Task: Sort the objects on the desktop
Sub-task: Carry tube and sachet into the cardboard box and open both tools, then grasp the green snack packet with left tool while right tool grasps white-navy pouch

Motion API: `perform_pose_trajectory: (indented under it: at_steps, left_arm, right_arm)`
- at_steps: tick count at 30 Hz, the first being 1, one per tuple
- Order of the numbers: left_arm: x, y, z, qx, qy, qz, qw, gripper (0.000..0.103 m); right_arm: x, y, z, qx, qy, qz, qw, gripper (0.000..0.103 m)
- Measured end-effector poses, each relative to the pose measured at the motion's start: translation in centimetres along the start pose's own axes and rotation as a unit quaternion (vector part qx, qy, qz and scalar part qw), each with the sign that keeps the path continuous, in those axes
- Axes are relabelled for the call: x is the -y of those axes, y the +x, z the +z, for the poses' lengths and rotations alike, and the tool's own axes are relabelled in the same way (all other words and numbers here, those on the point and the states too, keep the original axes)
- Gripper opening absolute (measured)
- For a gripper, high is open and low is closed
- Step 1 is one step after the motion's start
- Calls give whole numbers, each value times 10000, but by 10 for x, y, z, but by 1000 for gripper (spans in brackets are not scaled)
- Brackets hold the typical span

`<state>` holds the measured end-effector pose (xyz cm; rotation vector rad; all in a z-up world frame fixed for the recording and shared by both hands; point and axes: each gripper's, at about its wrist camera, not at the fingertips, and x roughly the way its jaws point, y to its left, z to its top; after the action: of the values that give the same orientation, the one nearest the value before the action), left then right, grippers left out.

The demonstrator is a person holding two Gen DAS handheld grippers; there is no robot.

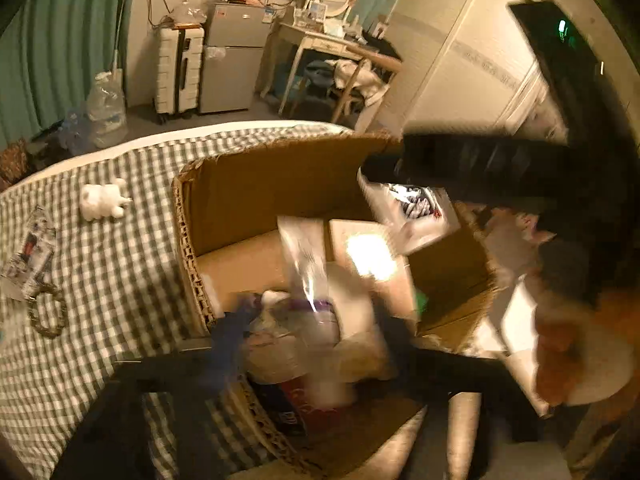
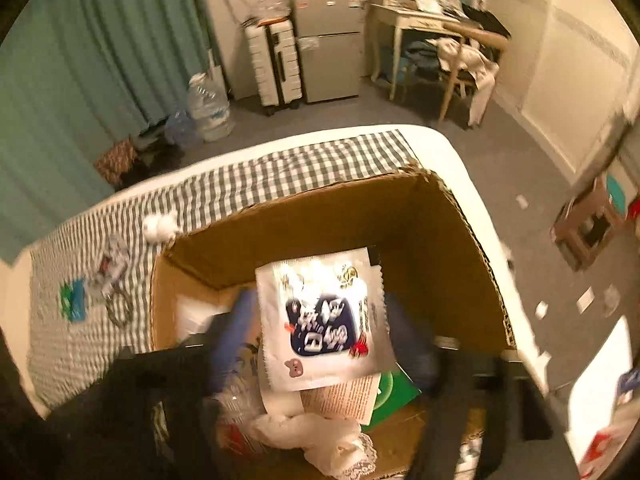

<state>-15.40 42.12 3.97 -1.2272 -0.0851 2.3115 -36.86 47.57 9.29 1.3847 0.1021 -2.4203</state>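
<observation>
Cardboard box (image 2: 400, 216) crowded with packets, white plush (image 1: 103, 200) beside.

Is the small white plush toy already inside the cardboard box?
No, the white plush toy lies on the checkered cloth, outside the cardboard box.

An open cardboard box (image 2: 404, 216) stands on the checked cloth at the bed's right edge, holding a lace-trimmed white cloth (image 2: 320, 436), a printed paper sheet (image 2: 340, 396) and a green item (image 2: 396, 396). A white packet (image 2: 320, 316) with a dark blue printed panel hangs flat above the box's contents. Outside the box, towards the bed's left edge, lie a small white plush toy (image 1: 102, 200), a clear-wrapped packet (image 1: 28, 252), a beaded bracelet (image 1: 48, 312) and a green-blue item (image 2: 72, 300).
</observation>
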Motion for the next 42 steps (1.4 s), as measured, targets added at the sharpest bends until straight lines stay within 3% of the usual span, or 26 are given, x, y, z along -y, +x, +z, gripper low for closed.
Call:
perform_pose_trajectory:
  at_steps: [4, 9, 12, 15, 19, 21, 22, 25, 27, 31, 35, 39, 42]
  left_arm:
    - [-8, -11, -4, 65, 44, -110, 9999, 90]
    - [-50, -46, 4, 475, -379, 247, 9978, 96]
    - [-93, -77, 9, 794, -536, 880, 9915, 103]
    - [-135, -106, 9, 1002, -640, 1542, 9809, 103]
    - [-208, -139, -7, 1189, -1017, 2627, 9521, 103]
    - [-253, -141, -24, 1231, -1436, 3376, 9221, 103]
    - [-271, -137, -34, 1209, -1600, 3547, 9132, 103]
    - [-318, -117, -68, 900, -2062, 3610, 9050, 103]
    - [-336, -100, -83, 704, -2068, 3802, 8987, 103]
    - [-365, -87, -99, 608, -1871, 4096, 8908, 103]
    - [-390, -90, -99, 916, -2022, 3758, 8997, 103]
    - [-413, -83, -100, 1107, -2192, 3504, 9038, 103]
    - [-427, -73, -103, 1143, -2208, 3382, 9077, 103]
  right_arm:
    - [6, 2, -1, 56, 164, 73, 9998, 78]
    - [-4, 4, -6, 96, 92, 335, 9993, 78]
    - [-29, -2, -12, 190, -157, 549, 9982, 78]
    - [-59, -11, -16, 359, -519, 669, 9958, 78]
    - [-104, -23, -24, 634, -871, 894, 9901, 78]
    - [-124, -24, -28, 687, -996, 1041, 9872, 79]
    - [-139, -23, -32, 709, -1071, 1136, 9852, 79]
    - [-186, -11, -46, 697, -1398, 1288, 9793, 79]
    - [-220, 8, -57, 654, -1626, 1300, 9759, 79]
    - [-280, 58, -70, 164, -1775, 1372, 9744, 79]
    - [-319, 114, -61, -207, -1299, 1392, 9815, 79]
    - [-341, 166, -42, -714, -95, 1724, 9824, 79]
    - [-353, 195, -41, -834, -7, 1307, 9879, 79]
